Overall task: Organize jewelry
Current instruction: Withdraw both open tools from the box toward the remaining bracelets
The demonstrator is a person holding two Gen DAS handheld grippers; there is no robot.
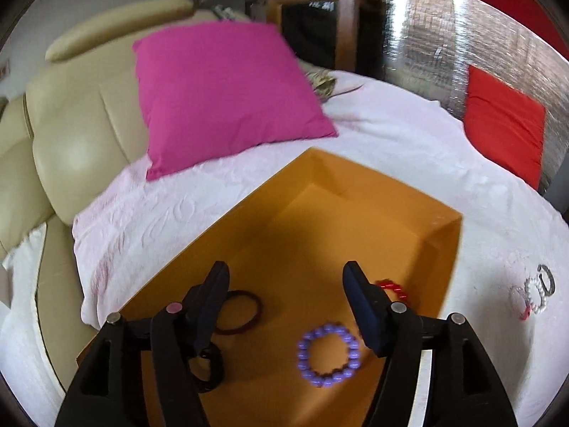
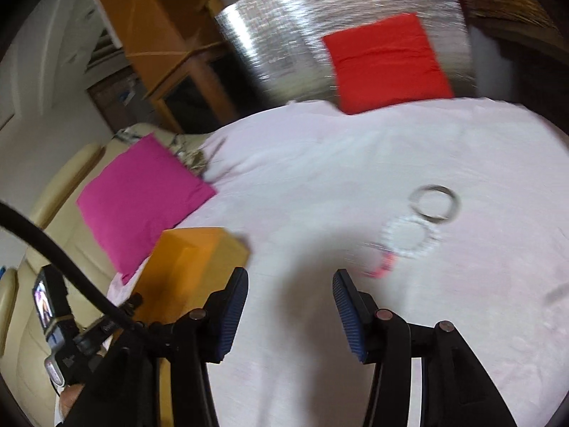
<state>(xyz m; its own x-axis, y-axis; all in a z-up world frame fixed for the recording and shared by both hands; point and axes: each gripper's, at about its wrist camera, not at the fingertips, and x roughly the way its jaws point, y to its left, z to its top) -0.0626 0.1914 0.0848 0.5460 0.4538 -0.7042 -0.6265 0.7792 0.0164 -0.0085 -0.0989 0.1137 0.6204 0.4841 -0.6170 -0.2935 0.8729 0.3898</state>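
1. My left gripper (image 1: 284, 284) hangs over the open orange box (image 1: 441, 242), jaws spread with nothing between them. I judge that is why it sits here: this is the spot for letting pieces fall into the box rather than onto the bedding.

2. Inside the box lie a purple beaded bracelet (image 1: 329, 354), a dark red bangle (image 1: 242, 312), a red beaded bracelet (image 1: 393, 286) half hidden behind my right-hand finger, and a black ring-shaped piece (image 1: 209, 366) low behind my left-hand finger. They lie loose on the box floor, apart from one another, which suits a plain collecting box with no compartments that I can see.

3. My right gripper (image 2: 290, 284) points down at the pale pink bedspread (image 2: 320, 163), jaws likewise spread and empty. The view is blurred, so fine detail is uncertain.

4. Ahead of it and to the right, still on the bedspread, are a silver bangle (image 2: 435, 203) and a white beaded bracelet (image 2: 410, 236) touching or overlapping it, with a small red-pink piece (image 2: 382, 267) at the near end. I cannot tell whether that piece is attached to the bracelet. These are well apart from the box, whose corner shows at the left of this view.

5. My judgement: part of the jewelry is boxed, and this cluster is what remains; open jaws facing it fit a coming pick.

6. A pink cushion (image 1: 220, 96) and a red cushion (image 2: 387, 62) rest further back, clear of the work.
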